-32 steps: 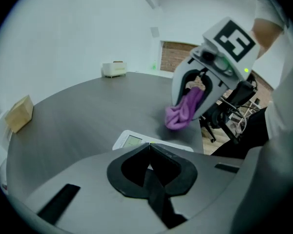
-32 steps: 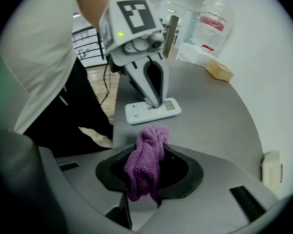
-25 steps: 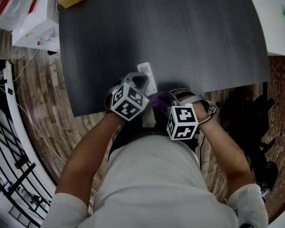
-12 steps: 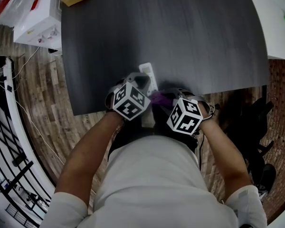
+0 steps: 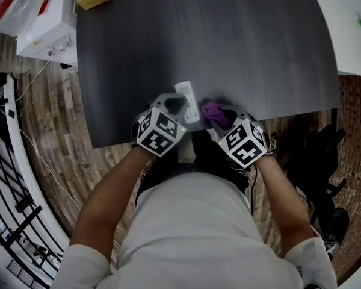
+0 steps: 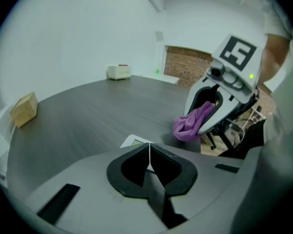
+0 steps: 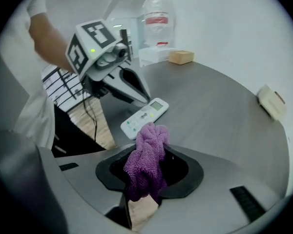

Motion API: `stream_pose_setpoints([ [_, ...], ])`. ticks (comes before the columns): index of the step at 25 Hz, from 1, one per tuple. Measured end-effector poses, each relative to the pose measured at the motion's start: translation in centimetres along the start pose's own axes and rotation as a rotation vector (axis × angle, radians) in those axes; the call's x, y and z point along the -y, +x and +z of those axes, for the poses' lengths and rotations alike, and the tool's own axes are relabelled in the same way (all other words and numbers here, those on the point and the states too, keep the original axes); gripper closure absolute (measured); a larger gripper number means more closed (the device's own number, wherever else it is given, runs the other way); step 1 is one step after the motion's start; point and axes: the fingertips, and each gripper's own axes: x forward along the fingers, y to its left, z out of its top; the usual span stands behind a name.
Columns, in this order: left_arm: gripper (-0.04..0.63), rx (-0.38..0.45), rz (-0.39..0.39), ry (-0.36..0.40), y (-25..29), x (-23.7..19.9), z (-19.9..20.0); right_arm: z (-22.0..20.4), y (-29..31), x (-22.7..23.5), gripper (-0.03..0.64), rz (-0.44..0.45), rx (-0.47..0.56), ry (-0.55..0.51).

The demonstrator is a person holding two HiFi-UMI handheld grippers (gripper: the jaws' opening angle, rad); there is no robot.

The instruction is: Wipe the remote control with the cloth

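Dark grey wood-grain table (image 5: 259,41) ran under both my grippers, and the slim white remote control with a small display (image 5: 188,101) lay close to its near edge. At its display end my left gripper (image 6: 149,160) rested with fingers pressed fully together, nothing between them; whether the tips pinned the remote I could not tell. Just beside the remote, to its right, hung the bunched purple terry cloth (image 7: 147,150), clamped in my right gripper (image 7: 151,175) with most of it spilling forward. I judged the danger plain: a sideways stroke against an unpinned remote could slide it off the edge, and dragging the loose wad might tug it from my fingers.
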Motion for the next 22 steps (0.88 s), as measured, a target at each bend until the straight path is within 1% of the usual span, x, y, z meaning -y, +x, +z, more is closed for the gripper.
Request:
stream_pose_setpoints([
  [2,0.588,0.075,0.010,-0.098,-1.4,-0.6,0.8,0.4,-0.4,1.3,0.488,-0.028,0.050,0.118],
  [6,0.588,0.245,0.036,-0.368,-4.5,-2.6,1.6,1.6,-0.9,3.6,0.488,-0.075,0.146,0.296],
  [7,0.588,0.278,0.049,-0.415,-5.2,-3.1,1.6,1.9,-1.1,4.1,0.488,-0.085,0.167,0.333],
  [8,0.588,0.303,0.062,-0.443,-5.9,-3.6,1.7,2.2,-1.2,4.6,0.488,-0.095,0.185,0.366],
  [9,0.588,0.320,0.073,-0.456,-6.4,-4.0,1.7,2.6,-1.2,5.0,0.488,-0.103,0.201,0.395],
  [11,0.588,0.341,0.085,-0.459,-7.4,-4.6,1.8,3.3,-1.3,5.9,0.488,-0.118,0.230,0.443],
  [13,0.588,0.362,0.087,-0.457,-8.4,-5.1,1.9,4.2,-1.7,6.7,0.488,-0.138,0.257,0.467],
  [18,0.588,0.419,0.069,-0.457,-10.9,-5.2,2.2,6.0,-4.5,7.8,0.488,-0.201,0.315,0.459],
  [22,0.588,0.473,0.041,-0.453,-13.2,-4.6,2.7,7.3,-7.5,7.3,0.488,-0.246,0.381,0.474],
])
